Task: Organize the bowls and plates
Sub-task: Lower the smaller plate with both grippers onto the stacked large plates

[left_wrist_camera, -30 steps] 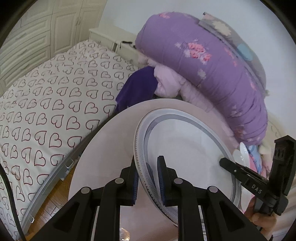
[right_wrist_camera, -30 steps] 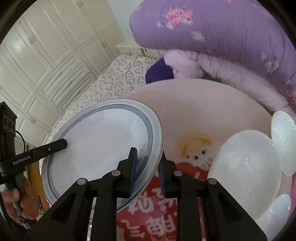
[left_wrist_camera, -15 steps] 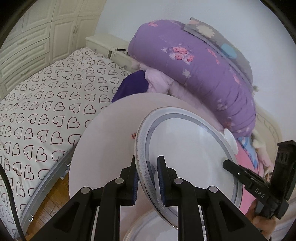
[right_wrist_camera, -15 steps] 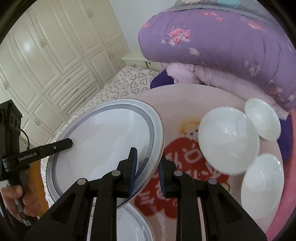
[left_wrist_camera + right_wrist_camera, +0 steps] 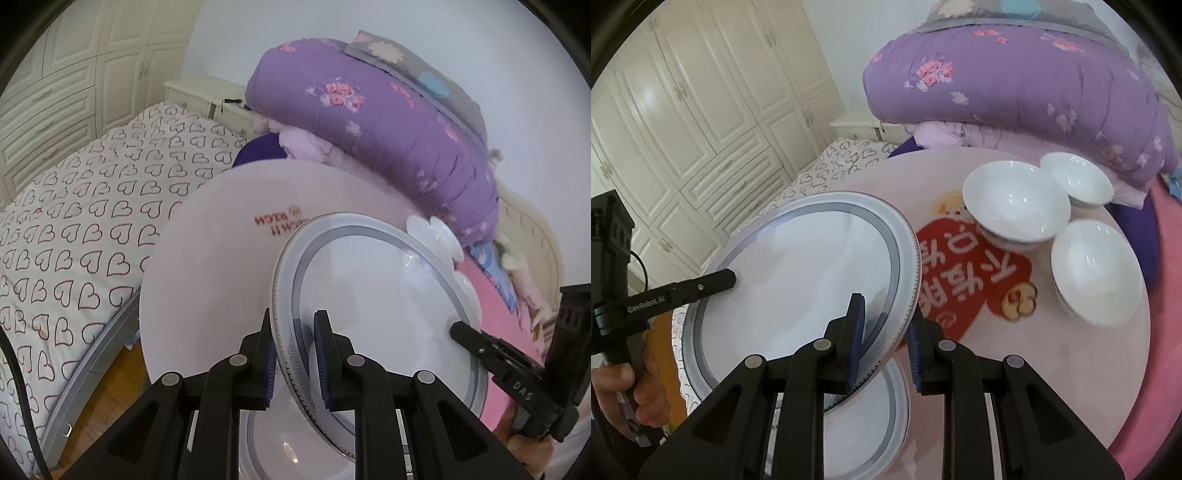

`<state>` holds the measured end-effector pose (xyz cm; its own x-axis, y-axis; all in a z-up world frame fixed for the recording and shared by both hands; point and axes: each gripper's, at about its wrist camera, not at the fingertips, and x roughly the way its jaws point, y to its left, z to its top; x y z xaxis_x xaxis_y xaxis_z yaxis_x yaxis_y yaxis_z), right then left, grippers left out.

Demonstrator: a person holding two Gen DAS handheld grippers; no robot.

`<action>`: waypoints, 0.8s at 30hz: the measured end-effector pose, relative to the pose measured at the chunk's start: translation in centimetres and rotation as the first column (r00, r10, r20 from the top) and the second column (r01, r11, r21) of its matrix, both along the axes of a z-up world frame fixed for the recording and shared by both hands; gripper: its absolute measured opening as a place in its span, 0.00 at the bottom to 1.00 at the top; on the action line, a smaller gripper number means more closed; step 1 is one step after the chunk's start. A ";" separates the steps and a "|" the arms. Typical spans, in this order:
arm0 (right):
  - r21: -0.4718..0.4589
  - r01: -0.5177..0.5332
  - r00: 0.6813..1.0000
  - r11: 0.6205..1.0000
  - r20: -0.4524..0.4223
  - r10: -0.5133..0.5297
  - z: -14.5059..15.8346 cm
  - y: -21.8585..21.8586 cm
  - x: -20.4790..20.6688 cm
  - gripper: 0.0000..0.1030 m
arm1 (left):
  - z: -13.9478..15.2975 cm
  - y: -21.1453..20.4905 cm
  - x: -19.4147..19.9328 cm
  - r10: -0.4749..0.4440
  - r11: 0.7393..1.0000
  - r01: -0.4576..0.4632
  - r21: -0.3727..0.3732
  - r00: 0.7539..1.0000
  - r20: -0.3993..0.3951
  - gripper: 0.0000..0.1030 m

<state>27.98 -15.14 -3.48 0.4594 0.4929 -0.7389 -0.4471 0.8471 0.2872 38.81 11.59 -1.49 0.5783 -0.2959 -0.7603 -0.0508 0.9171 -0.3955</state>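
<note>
Both the left gripper (image 5: 293, 354) and right gripper (image 5: 882, 345) pinch opposite rims of one patterned plate (image 5: 798, 280), held over a second plate (image 5: 871, 435), largely hidden. Three white bowls (image 5: 1015, 206) sit on the bench (image 5: 1052, 354).

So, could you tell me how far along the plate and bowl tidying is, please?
Done: nothing clearly finished. In hand: both hand-held grippers, left and right, clamp the grey-rimmed white plate above a second matching plate. Left: three white ceramic bowls sit loose on the round pink table.
</note>
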 end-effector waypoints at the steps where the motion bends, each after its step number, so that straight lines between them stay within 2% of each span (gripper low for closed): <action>1: -0.003 0.000 1.000 1.000 0.003 0.000 -0.1 -0.1 -0.4 0.21 | -0.1 -0.2 -0.3 0.002 1.000 -0.002 0.001 1.000 -0.001 0.14; 15: -0.013 -0.001 1.000 1.000 -0.020 0.001 -2.7 -1.9 -5.8 0.21 | -1.7 -2.4 -5.7 -0.013 0.999 0.014 0.046 1.000 -0.026 0.15; 24: -0.036 -0.017 0.998 0.999 -0.058 0.015 -4.9 -2.3 -7.2 0.21 | -3.2 -3.0 -6.1 0.003 0.999 -0.001 0.044 0.998 -0.058 0.15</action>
